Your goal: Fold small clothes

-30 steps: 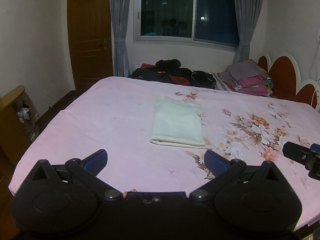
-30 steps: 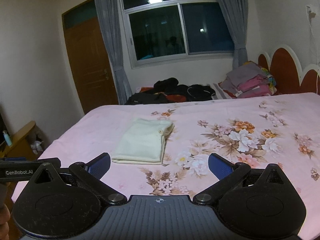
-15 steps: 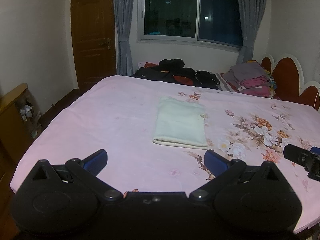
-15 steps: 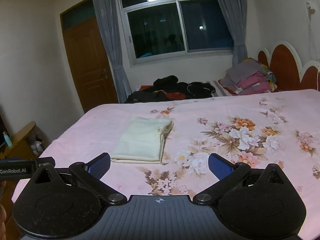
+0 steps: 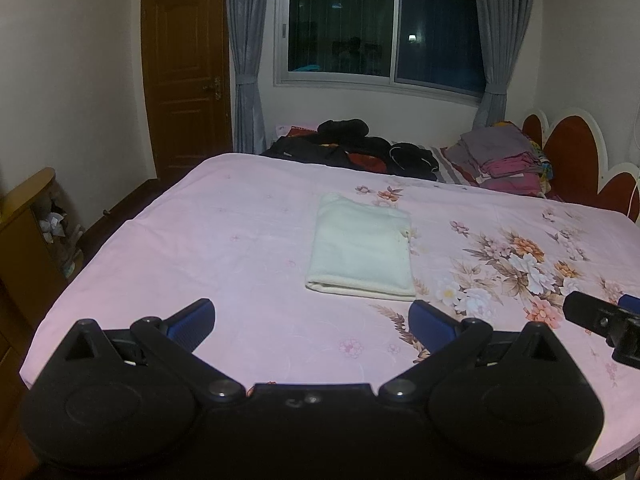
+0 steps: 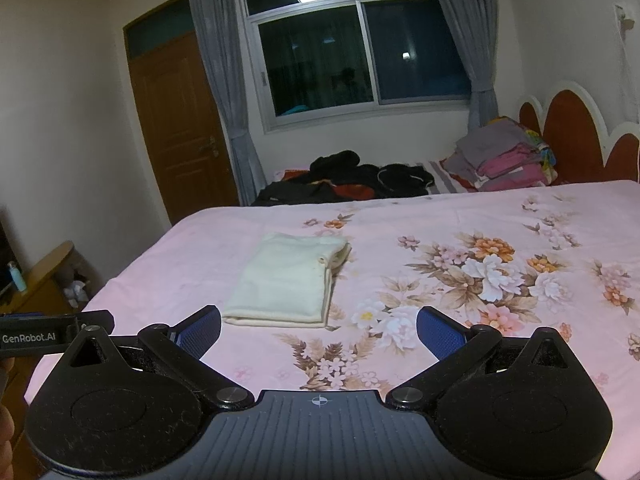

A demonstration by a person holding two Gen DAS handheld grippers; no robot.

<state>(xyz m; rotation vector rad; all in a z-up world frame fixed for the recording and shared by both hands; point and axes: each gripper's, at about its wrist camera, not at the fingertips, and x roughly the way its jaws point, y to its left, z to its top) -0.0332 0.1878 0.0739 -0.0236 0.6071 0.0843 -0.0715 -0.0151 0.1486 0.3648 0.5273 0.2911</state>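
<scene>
A pale cream garment point(image 5: 362, 250) lies folded into a neat rectangle on the pink floral bedsheet point(image 5: 224, 232). It also shows in the right wrist view point(image 6: 286, 282). My left gripper point(image 5: 312, 320) is open and empty, held above the bed's near edge, short of the garment. My right gripper point(image 6: 318, 330) is open and empty, just in front of the garment's near right corner. The right gripper's body shows at the right edge of the left wrist view point(image 5: 604, 318).
A heap of dark clothes point(image 5: 352, 148) and a stack of folded grey and pink clothes point(image 5: 500, 158) lie at the bed's far side. A red scalloped headboard point(image 5: 572, 156) is at right. A wooden cabinet point(image 5: 24, 236) stands left of the bed.
Both grippers have drawn back and tilted up slightly, so the folded garment sits a little farther away. The garment has not moved. Both grippers stay open.
</scene>
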